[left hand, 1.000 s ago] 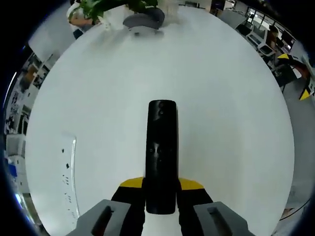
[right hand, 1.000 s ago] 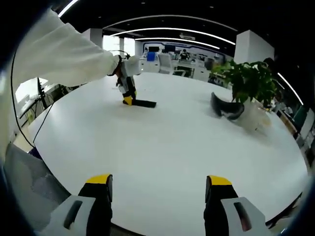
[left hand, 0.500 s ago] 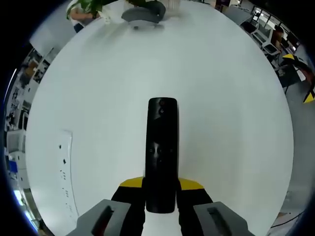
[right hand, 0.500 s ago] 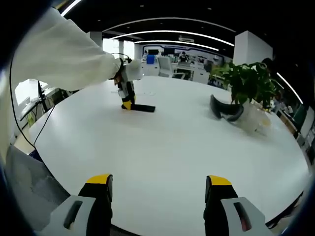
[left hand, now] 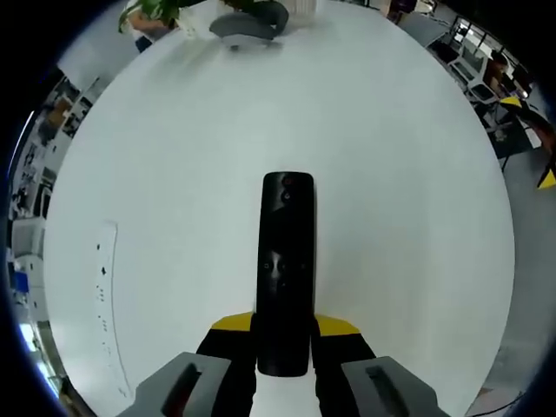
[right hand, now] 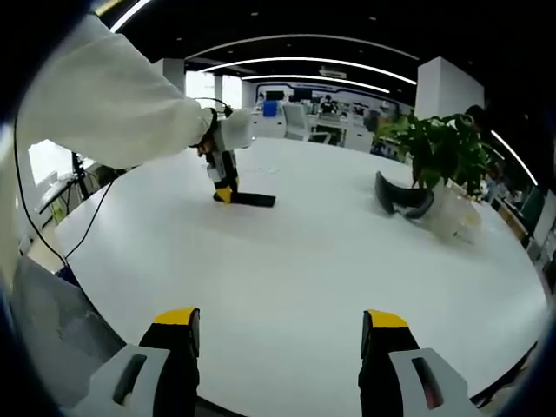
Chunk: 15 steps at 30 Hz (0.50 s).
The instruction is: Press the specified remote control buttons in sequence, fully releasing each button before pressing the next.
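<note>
While my left gripper (left hand: 284, 334) pinches the black remote control (left hand: 286, 261) low over the white table (left hand: 391, 174), my right gripper (right hand: 278, 343) hangs spread near the table's edge. Across the table I see a potted plant (right hand: 439, 148) beside a dark curved headset (right hand: 401, 196). I can read no lettering.

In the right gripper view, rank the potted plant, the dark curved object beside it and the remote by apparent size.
1. potted plant
2. dark curved object
3. remote
The remote lies farther from the camera, so true sizes remain unsure.
</note>
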Each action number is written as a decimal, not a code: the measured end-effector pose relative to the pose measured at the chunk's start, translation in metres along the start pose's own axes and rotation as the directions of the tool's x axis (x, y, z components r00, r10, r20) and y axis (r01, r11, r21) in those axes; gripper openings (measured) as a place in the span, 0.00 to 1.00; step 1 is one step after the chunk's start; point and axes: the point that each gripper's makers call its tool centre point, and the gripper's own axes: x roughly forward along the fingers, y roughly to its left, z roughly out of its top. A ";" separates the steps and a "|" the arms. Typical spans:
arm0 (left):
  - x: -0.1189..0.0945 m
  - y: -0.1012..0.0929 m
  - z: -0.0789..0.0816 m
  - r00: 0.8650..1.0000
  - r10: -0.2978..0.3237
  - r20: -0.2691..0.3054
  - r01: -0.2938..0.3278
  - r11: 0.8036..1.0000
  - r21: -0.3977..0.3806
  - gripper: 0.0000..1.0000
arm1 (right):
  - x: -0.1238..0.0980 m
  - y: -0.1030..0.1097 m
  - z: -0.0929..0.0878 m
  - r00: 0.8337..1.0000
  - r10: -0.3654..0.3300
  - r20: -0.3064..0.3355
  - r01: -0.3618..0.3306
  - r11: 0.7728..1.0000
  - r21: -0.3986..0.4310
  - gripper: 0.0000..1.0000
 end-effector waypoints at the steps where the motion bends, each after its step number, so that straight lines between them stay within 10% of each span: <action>1: 0.000 -0.002 0.000 1.000 0.000 -0.002 0.000 1.000 -0.001 0.23 | 0.000 0.000 0.000 1.000 0.002 0.003 -0.002 1.000 0.002 0.75; 15: -0.003 -0.038 -0.006 1.000 0.011 0.009 -0.010 0.999 -0.046 0.23 | -0.004 0.001 0.006 0.999 0.013 0.044 -0.013 1.000 0.017 0.74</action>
